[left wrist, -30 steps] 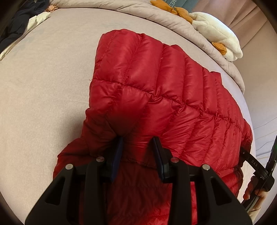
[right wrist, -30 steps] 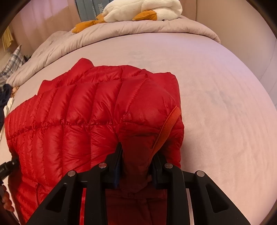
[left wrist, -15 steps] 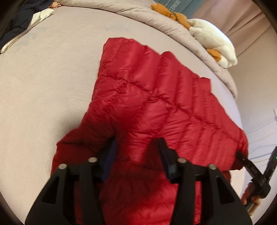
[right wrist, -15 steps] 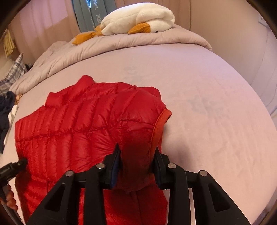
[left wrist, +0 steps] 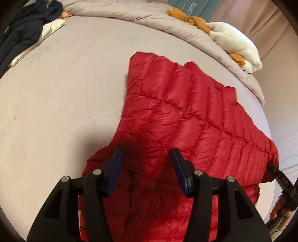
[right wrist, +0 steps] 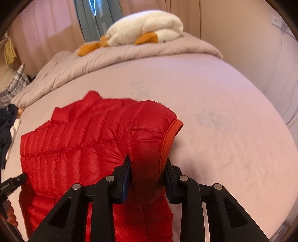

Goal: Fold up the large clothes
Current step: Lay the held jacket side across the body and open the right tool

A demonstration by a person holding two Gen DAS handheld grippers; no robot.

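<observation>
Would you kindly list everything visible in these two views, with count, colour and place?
puffer jacket: one, red with an orange cuff, lying on the bed, one sleeve end lifted
bed sheet: one, pale pinkish grey, under the jacket
duvet: one, beige, bunched along the far edge of the bed
plush goose: one, white with orange feet, lying on the duvet
dark clothes: a heap, navy over white, far left corner of the bed
curtains: teal and beige, behind the bed
left gripper: black, jaws apart above the jacket, having just opened, nothing pinched
right gripper: black, jaws pinching the cuffed sleeve end
</observation>
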